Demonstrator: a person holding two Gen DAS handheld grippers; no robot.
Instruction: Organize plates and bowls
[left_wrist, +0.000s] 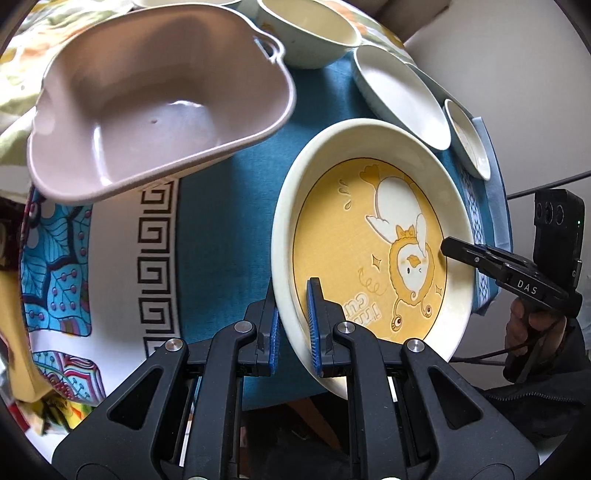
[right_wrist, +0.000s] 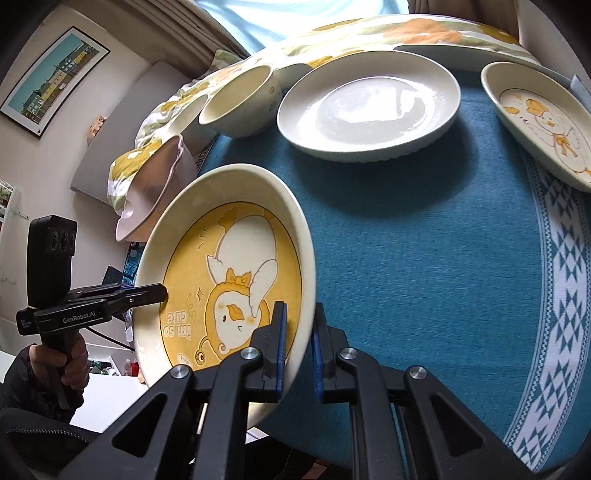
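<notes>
Both claws grip one dish: a round cream-rimmed ceramic plate with a yellow centre and a cartoon duck (left_wrist: 373, 236), held tilted above the counter.

Left claw (left_wrist: 293, 328): clenched on the near rim of the duck plate, one blue-padded finger inside the rim, the other outside. Seen from the right wrist camera, the same claw (right_wrist: 162, 293) reaches onto the plate's left edge.

Right claw (right_wrist: 299, 339): also clenched on the plate (right_wrist: 229, 273), rim pinched between the blue pads. From the left wrist camera its black tip (left_wrist: 448, 248) lies against the plate's right edge; whether that tip is clamped cannot be told from that side.

The plate sits directly ahead of both claws, between them, tipped with its right edge higher in the right wrist view.

Ahead and left of the left claw: a mauve plastic bowl with lobed rim and small handle (left_wrist: 159, 99), close to the lens.

Beyond the right claw, on the teal woven cloth with white geometric border (right_wrist: 424, 240) covering the counter: a plain white glazed shallow plate (right_wrist: 369, 107), a cream deep bowl (right_wrist: 240, 103) to its left, and a small cream plate with a duck drawing (right_wrist: 543, 125) far right.

A framed picture of coloured houses (right_wrist: 51, 81) hangs on the wall, far left.
</notes>
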